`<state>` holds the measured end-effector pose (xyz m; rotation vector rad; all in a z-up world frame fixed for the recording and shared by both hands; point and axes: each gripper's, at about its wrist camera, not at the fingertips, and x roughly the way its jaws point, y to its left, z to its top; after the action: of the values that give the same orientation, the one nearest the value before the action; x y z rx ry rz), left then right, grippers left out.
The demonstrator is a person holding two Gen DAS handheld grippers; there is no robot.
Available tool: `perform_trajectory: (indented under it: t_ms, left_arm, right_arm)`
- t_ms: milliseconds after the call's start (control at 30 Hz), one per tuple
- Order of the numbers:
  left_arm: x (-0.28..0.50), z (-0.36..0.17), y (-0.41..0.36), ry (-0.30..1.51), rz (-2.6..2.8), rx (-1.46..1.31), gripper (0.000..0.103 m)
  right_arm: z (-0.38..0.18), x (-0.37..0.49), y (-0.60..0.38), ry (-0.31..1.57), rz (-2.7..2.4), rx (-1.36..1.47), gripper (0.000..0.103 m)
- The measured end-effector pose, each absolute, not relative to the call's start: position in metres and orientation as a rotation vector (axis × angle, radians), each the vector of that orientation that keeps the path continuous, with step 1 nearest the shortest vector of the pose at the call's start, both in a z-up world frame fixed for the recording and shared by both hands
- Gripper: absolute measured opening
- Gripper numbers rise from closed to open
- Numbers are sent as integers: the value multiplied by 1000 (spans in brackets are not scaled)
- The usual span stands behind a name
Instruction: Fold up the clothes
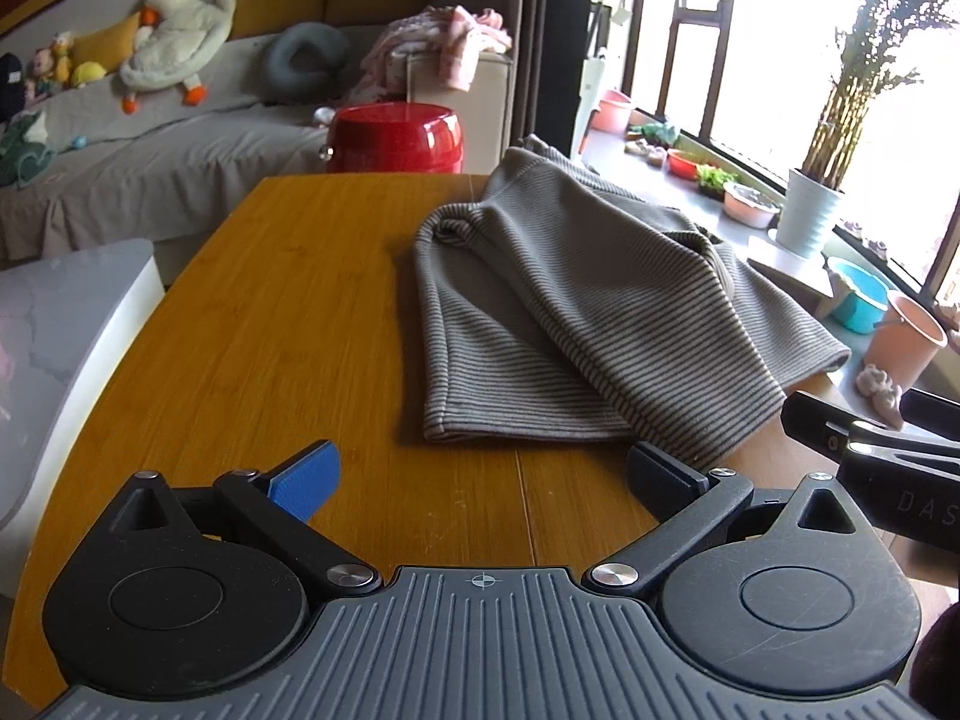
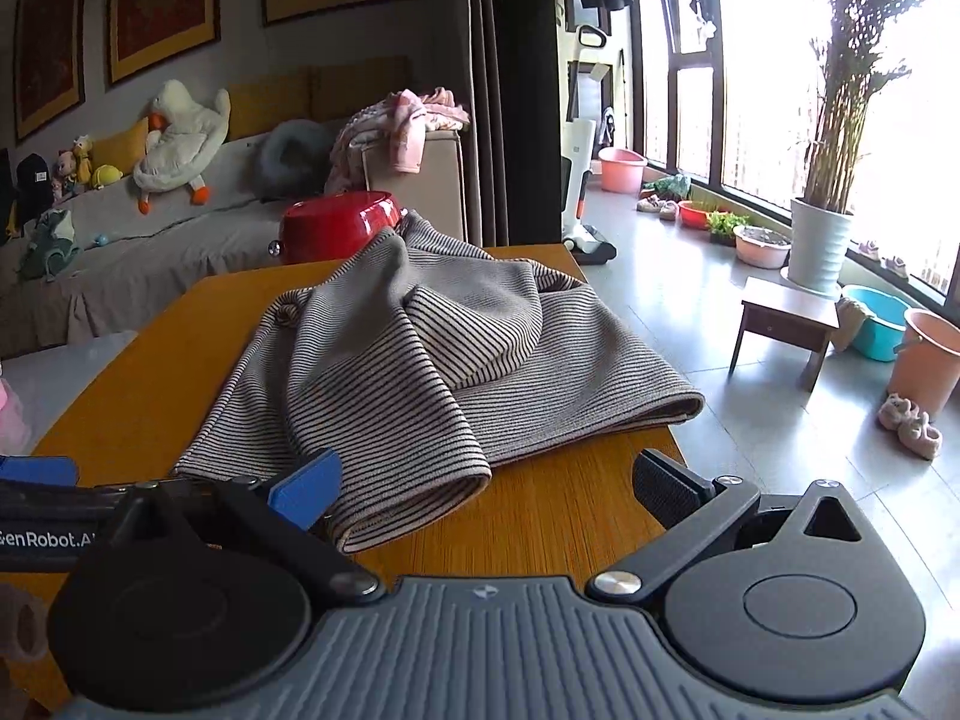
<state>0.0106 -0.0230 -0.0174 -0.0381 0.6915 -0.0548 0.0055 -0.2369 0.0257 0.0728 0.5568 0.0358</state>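
I see my left hand-held gripper (image 1: 483, 480) with jaws spread wide, holding nothing, over bare desk (image 1: 270, 330); my right hand-held gripper (image 2: 489, 483) is equally agape and empty. The striped garment (image 1: 576, 312) lies crumpled at one o'clock on the desk, a red stool (image 1: 396, 138) beyond at twelve

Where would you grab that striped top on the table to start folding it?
Take the striped top by its near hem, at the folded corner by the right gripper. Come in low from the near table edge: that corner lies flat, closest, and between open fingers already.
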Motion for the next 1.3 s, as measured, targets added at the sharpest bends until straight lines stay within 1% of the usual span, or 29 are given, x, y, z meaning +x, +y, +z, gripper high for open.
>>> perform_trajectory:
  t_ms: [333,1300]
  left_arm:
    - [21,-27,-18,774,-45,-60,103]
    - [21,-27,-14,795,-36,-77,103]
  right_arm:
    - [12,13,-235,606,28,53,103]
    - [15,18,-232,625,33,43,103]
